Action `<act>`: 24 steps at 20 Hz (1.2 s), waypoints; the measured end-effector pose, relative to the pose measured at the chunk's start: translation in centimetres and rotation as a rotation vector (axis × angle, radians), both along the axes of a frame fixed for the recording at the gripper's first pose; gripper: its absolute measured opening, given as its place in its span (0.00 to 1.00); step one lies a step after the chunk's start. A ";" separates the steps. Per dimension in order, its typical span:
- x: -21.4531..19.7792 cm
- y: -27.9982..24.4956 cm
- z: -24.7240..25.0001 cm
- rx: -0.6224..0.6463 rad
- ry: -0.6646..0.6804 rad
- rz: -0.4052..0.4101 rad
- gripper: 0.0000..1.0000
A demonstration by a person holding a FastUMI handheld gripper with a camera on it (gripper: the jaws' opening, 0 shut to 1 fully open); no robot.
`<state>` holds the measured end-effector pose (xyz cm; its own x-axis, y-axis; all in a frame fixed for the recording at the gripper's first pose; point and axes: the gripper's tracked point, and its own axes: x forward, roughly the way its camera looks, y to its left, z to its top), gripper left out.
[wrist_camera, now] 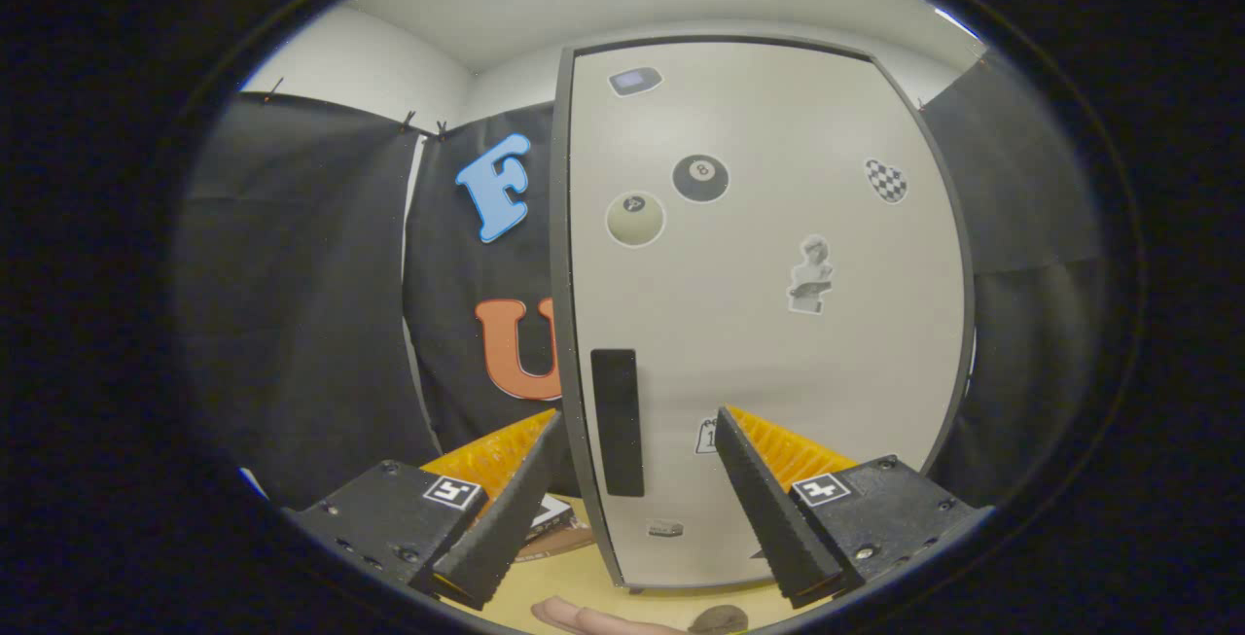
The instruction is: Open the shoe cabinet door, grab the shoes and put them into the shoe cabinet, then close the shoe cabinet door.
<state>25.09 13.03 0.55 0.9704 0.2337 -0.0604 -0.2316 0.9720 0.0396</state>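
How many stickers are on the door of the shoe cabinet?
7 on the shoe cabinet door: one near the top corner, two billiard balls, a checkered heart, a statue bust, one partly hidden behind a fingertip of the open gripper, one near the bottom.

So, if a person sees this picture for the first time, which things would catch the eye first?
The pale shoe cabinet door stands shut, straight ahead of the open gripper, and takes most of the scene. Stickers dot it, above all a black eight-ball sticker beside a cream ball sticker in its upper part. A black handle strip runs upright along the door's left edge, between the fingers and a little beyond them.
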 end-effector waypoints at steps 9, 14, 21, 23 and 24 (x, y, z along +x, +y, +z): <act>5.2 1.6 -2.9 -0.057 0.046 0.044 0.70; 5.0 2.0 -3.2 0.014 0.067 0.053 0.36; 3.1 1.1 -4.4 -0.085 0.052 -0.011 0.34; 1.8 1.2 -4.3 -0.055 0.078 0.018 0.34; 1.0 1.2 -4.0 -0.043 0.092 0.040 0.33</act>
<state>26.12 14.27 -3.45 0.9504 0.2671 -0.1596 -0.2673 0.9634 0.0205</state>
